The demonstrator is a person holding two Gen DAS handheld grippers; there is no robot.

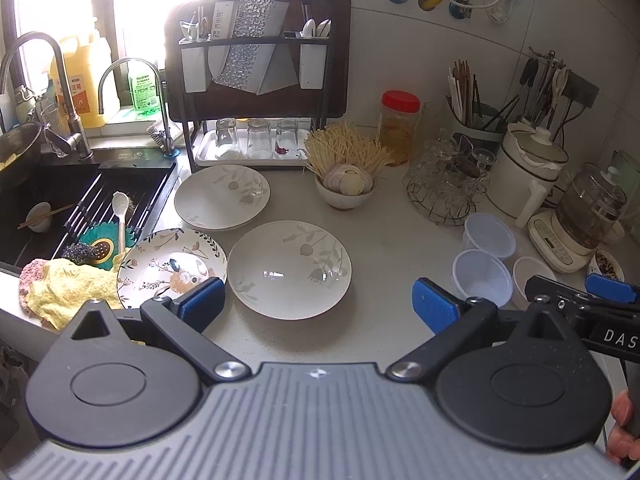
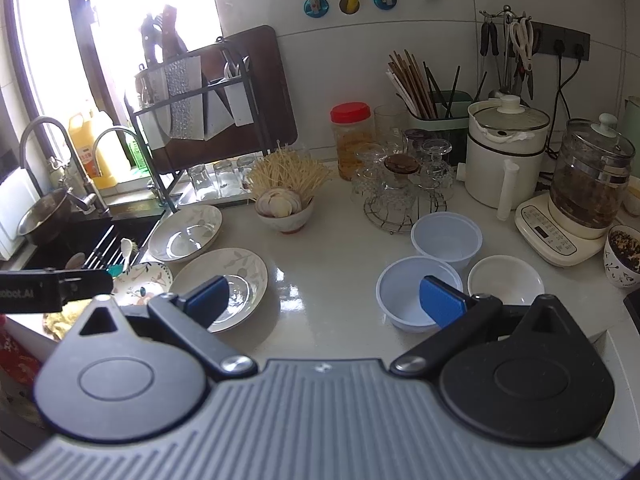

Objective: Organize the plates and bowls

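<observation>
Blue-padded right tongs (image 2: 325, 299) spread, hand (image 1: 624, 428) left-view only

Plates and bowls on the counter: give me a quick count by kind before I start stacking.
White leaf-pattern plates: 2
Colourful floral plate: 1
Translucent plastic bowls: 2
Small white bowl: 1
Ceramic bowl holding food: 1
Patterned bowl at the right edge: 1
Total: 8

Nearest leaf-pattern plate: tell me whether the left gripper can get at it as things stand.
Probably yes: the left gripper is open, the nearest leaf-pattern plate lies just ahead between its fingers, and nothing sits on it.
</observation>
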